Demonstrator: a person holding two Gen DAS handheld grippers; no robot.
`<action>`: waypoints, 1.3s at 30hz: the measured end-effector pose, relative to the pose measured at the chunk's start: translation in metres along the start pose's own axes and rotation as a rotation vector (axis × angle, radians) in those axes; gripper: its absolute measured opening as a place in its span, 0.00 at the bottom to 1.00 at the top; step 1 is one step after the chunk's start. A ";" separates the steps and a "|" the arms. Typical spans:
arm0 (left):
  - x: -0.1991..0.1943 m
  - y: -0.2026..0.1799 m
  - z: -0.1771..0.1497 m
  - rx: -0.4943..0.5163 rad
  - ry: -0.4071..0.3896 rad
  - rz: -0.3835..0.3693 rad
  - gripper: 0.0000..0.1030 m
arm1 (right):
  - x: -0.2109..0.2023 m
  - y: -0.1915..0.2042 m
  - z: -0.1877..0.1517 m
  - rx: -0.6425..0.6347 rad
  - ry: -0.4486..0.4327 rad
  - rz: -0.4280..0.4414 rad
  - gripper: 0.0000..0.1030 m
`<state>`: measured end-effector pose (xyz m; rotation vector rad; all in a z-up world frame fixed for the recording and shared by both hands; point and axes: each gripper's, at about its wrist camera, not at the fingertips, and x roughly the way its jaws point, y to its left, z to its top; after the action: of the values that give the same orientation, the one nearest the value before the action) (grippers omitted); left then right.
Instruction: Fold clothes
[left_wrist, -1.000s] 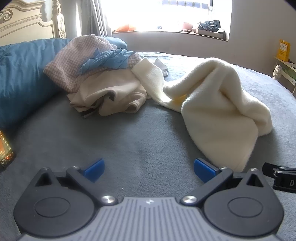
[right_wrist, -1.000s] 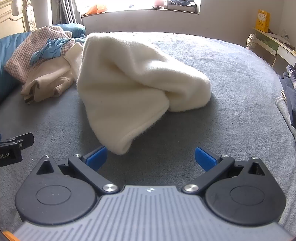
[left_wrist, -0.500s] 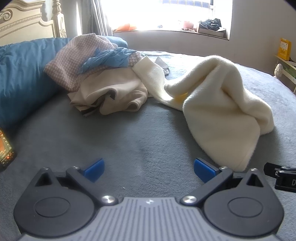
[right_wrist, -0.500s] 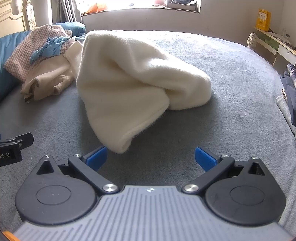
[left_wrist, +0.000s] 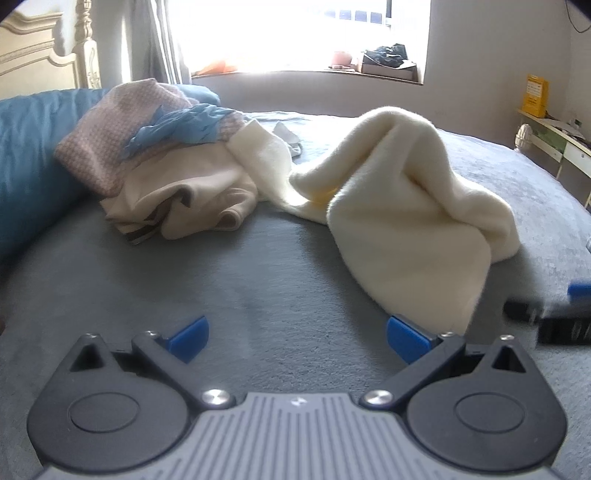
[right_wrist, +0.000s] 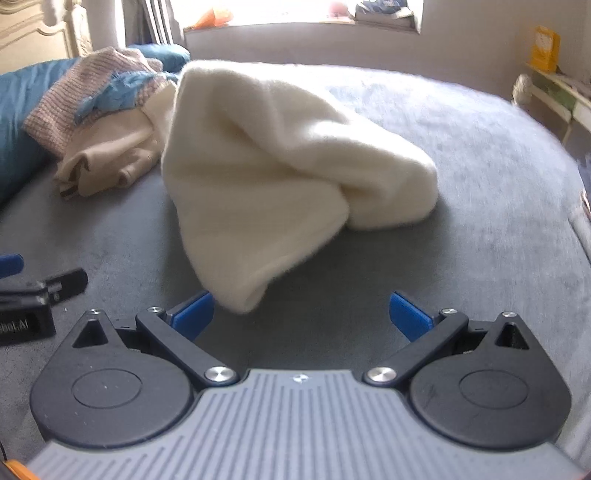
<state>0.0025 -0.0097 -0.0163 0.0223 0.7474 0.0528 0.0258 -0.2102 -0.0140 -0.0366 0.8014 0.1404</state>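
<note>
Grippers both stand wide and empty: my left gripper (left_wrist: 297, 338) and right gripper (right_wrist: 301, 314) rest low over the grey bedspread (left_wrist: 221, 280). Cream garment (right_wrist: 280, 173) lies bunched just ahead. Risk: I judge pinching its thick rolled hem would catch several layers.

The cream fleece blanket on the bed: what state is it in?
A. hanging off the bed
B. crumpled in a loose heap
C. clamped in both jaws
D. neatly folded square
B: the cream fleece blanket lies bunched on the grey bedspread, with both jaws open and empty.
</note>
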 end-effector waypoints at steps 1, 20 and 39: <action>0.003 0.000 0.000 0.003 0.008 -0.006 1.00 | -0.001 -0.003 0.003 -0.006 -0.029 -0.003 0.99; 0.050 0.025 0.005 -0.141 0.001 -0.150 1.00 | 0.008 -0.025 0.057 -0.153 -0.398 0.070 0.99; 0.091 0.052 0.013 -0.185 -0.024 -0.124 1.00 | 0.096 0.134 0.160 -0.858 -0.232 0.177 0.91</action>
<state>0.0764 0.0473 -0.0665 -0.1990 0.7162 0.0035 0.1871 -0.0527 0.0317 -0.7477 0.4639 0.6375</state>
